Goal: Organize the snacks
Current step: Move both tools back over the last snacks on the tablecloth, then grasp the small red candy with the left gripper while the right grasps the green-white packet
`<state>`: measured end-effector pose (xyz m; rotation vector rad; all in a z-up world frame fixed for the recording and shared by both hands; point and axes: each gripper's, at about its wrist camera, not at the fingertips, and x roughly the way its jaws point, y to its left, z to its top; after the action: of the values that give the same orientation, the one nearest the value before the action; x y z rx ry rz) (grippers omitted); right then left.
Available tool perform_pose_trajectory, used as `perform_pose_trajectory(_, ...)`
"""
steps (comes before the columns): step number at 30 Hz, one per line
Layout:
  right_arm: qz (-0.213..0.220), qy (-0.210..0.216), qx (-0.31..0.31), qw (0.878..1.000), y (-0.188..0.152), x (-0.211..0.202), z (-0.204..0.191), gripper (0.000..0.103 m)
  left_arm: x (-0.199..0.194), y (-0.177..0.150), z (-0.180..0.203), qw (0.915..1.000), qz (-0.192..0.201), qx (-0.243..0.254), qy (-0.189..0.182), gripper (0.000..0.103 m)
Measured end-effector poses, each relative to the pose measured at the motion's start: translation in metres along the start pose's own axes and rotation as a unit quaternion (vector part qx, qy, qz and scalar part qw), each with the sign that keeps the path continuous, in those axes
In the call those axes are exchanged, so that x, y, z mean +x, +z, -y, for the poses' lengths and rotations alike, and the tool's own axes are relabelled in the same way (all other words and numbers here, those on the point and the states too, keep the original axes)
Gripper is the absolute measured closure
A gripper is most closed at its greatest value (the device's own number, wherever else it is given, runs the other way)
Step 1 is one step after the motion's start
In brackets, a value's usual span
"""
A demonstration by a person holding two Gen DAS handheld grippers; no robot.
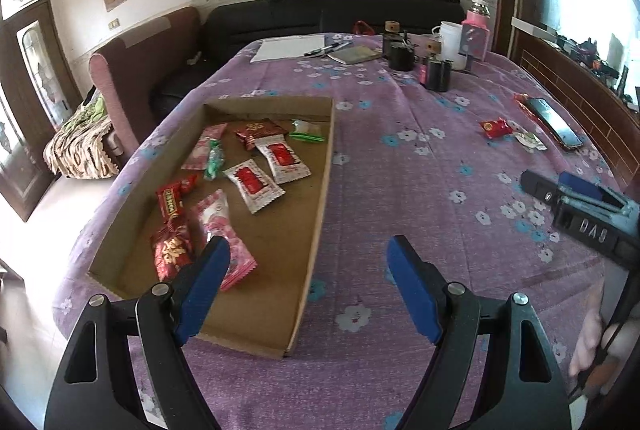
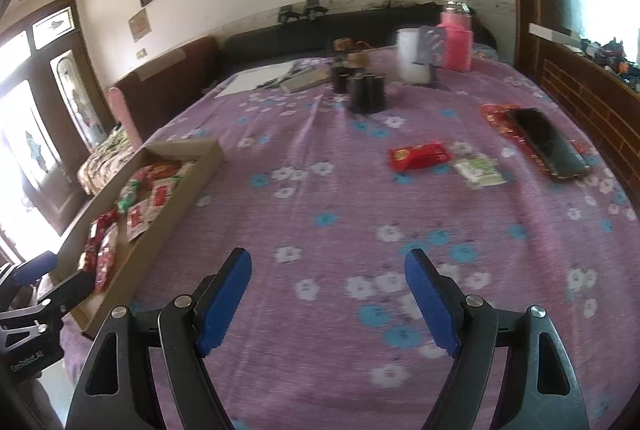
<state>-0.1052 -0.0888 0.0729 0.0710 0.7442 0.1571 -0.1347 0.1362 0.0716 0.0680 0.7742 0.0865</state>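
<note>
A shallow cardboard tray [image 1: 320, 190] lies on the purple flowered tablecloth and holds several snack packets [image 1: 256, 186], red, pink, white and green. My left gripper [image 1: 308, 250] hovers open over the tray's near right edge, nothing between its blue pads. Out on the cloth lie a red packet [image 2: 418, 155] and a white-green packet [image 2: 478, 171], also seen as the red packet [image 1: 495, 128] and the pale packet [image 1: 530, 141]. My right gripper [image 2: 328, 264] is open and empty above bare cloth, well short of them. The tray [image 2: 176, 206] sits to its left.
A phone [image 2: 546, 146] rests on a red wrapper at the right. Dark jars [image 2: 366, 92], a white cup [image 2: 412, 56], a pink bottle [image 2: 456, 38], a paper sheet [image 1: 288, 48], pens and a notebook stand at the far end. A sofa lies beyond, a wooden headboard at right.
</note>
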Motion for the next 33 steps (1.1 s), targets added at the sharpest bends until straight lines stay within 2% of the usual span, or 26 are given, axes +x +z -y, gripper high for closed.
perform_pose_trajectory(4,0.003,-0.025,0.014,1.0,0.007,-0.004,0.025,0.022,0.005,0.0,0.003,0.9999,-0.009,0.003,-0.006,0.022)
perform_pose_trajectory(15,0.003,-0.061,0.049,0.997,0.02,-0.005,0.08,0.022,0.017,0.004,0.013,0.9995,-0.025,0.012,-0.018,0.022)
perform_pose_trajectory(22,0.0,-0.078,0.09,0.993,0.043,0.016,0.128,0.022,0.026,0.007,0.012,0.9983,-0.038,0.001,-0.046,0.022)
perform_pose_trajectory(28,-0.026,-0.041,0.162,0.986,0.06,0.061,0.165,0.022,0.023,0.011,0.016,0.9956,-0.034,0.007,-0.087,0.022)
perform_pose_trajectory(33,-0.034,-0.008,0.175,0.984,0.07,0.092,0.18,0.022,0.023,0.027,0.026,0.9908,-0.041,0.027,-0.126,0.022)
